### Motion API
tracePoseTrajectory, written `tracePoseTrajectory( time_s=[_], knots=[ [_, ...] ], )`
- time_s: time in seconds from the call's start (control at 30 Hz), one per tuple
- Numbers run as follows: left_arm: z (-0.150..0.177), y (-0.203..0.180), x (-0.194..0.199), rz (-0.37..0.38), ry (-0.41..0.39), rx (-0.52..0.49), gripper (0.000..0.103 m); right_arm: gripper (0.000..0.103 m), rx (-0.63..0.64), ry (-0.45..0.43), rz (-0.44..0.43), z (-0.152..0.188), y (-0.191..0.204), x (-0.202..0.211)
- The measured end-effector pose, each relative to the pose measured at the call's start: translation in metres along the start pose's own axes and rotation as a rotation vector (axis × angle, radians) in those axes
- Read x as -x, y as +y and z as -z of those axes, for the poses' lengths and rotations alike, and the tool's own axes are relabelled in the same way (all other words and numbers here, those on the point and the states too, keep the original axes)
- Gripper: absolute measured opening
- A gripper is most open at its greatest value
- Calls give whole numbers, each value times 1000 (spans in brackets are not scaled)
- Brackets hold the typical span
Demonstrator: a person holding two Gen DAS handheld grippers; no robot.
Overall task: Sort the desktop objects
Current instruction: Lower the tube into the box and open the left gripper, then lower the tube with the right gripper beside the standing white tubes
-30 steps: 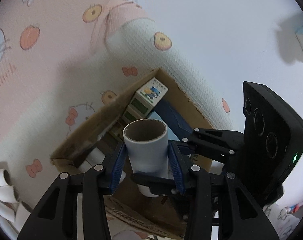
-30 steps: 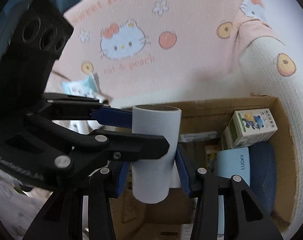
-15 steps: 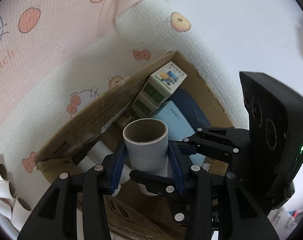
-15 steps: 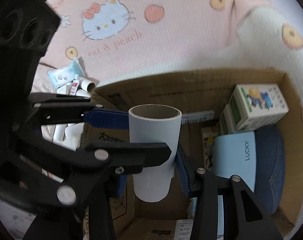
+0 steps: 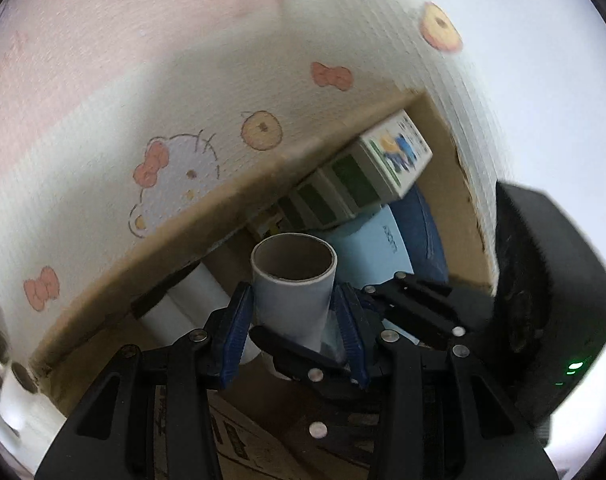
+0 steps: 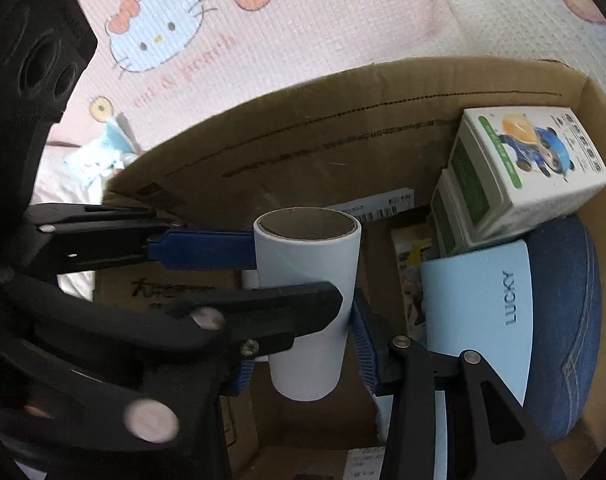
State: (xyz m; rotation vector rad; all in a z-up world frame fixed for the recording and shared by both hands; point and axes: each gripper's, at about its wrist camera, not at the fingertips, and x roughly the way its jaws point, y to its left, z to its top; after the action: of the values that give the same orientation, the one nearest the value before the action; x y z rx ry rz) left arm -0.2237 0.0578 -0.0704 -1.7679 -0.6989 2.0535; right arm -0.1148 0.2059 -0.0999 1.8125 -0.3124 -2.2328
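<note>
Both the left gripper (image 5: 293,316) and right gripper (image 6: 303,344) clamp one upright white cardboard tube (image 6: 307,304) over the open cardboard box (image 6: 343,120).

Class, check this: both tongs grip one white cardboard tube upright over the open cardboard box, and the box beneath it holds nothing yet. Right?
Not quite. Both tongs, left and right, do grip the tube over the box, but the right wrist view shows a printed carton already inside.
</note>
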Motion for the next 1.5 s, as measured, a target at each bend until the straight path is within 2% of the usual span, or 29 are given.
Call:
tracePoseTrajectory(
  time_s=[0.07, 0.23, 0.3, 0.43, 0.5, 0.6, 0.7, 0.77, 0.87, 1.0, 1.17, 1.23, 1.5],
  knots=[
    [0, 2, 6, 2, -23, -7, 44, 40, -14, 13, -9, -2, -4, -5],
    [3, -2, 20, -66, -70, -21, 43, 40, -22, 47, 28, -6, -13, -16],
    [3, 0, 23, -92, -73, -29, 38, 40, 2, 70, 52, -7, -8, -18],
    [6, 4, 32, -175, -147, -44, 17, 40, 53, 129, 131, -7, 3, -27],
    [11, 8, 37, -164, -166, -48, 14, 40, 75, 141, 155, -7, 6, -30],
    [16, 14, 44, -191, -185, -38, 13, 40, 89, 161, 211, -7, 11, -35],
    [20, 19, 50, -169, -196, -41, 13, 40, 140, 164, 327, -4, 23, -40],
    [24, 23, 54, -166, -207, -41, 13, 40, 154, 176, 352, -3, 30, -45],
    [26, 28, 54, -161, -216, -58, 13, 40, 155, 208, 322, -4, 33, -55],
    [28, 32, 59, -111, -228, -52, 13, 40, 156, 217, 336, -8, 33, -63],
    [30, 32, 58, -111, -222, -65, 12, 40, 171, 258, 336, -10, 33, -71],
    [30, 31, 57, -102, -219, -73, 15, 40, 159, 293, 319, -9, 30, -76],
    [31, 31, 58, -84, -215, -81, 17, 40, 128, 269, 319, -6, 26, -72]
  ],
)
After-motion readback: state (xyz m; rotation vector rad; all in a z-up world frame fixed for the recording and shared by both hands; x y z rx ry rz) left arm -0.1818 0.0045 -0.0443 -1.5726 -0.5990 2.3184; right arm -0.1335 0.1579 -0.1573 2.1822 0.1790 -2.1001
